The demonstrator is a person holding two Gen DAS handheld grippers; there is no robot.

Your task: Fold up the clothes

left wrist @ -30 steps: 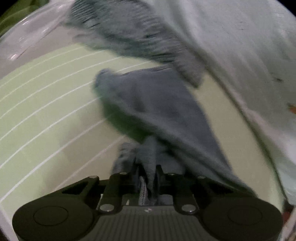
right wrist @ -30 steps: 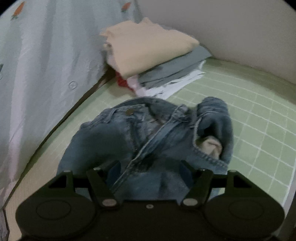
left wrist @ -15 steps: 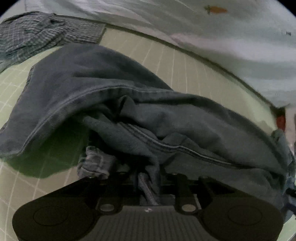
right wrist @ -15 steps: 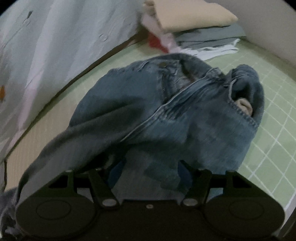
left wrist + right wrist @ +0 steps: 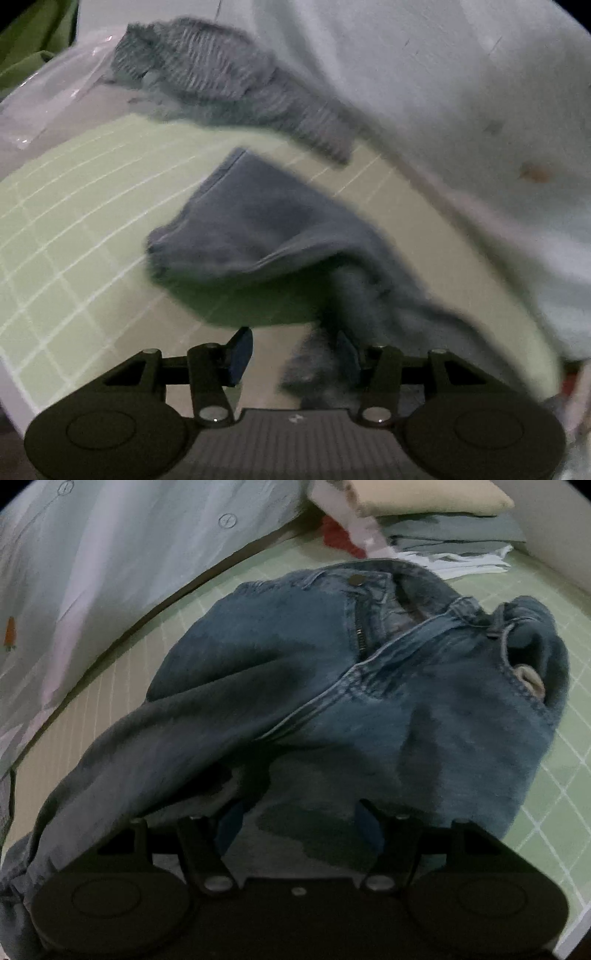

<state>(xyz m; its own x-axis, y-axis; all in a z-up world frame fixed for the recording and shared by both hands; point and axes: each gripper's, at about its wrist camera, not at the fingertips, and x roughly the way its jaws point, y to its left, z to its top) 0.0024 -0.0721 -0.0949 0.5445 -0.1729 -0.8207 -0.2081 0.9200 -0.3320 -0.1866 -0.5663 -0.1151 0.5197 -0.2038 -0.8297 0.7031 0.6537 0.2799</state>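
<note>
Dim light: a green gridded mat, pale sheet, perhaps a wall.

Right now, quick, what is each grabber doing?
Left gripper: open, jaws just opened, jeans leg let go.
Right gripper: open over the jeans, gripping nothing.

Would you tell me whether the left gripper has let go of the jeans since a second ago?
Yes. The left gripper has just been opening; the jeans hem now hangs by one finger, unpinched, over the green mat.

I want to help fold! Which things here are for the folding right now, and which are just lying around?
For the job: jeans, left gripper, right gripper.

Lying about: folded stack, striped grey cloth, green grid mat, pale sheet.
</note>
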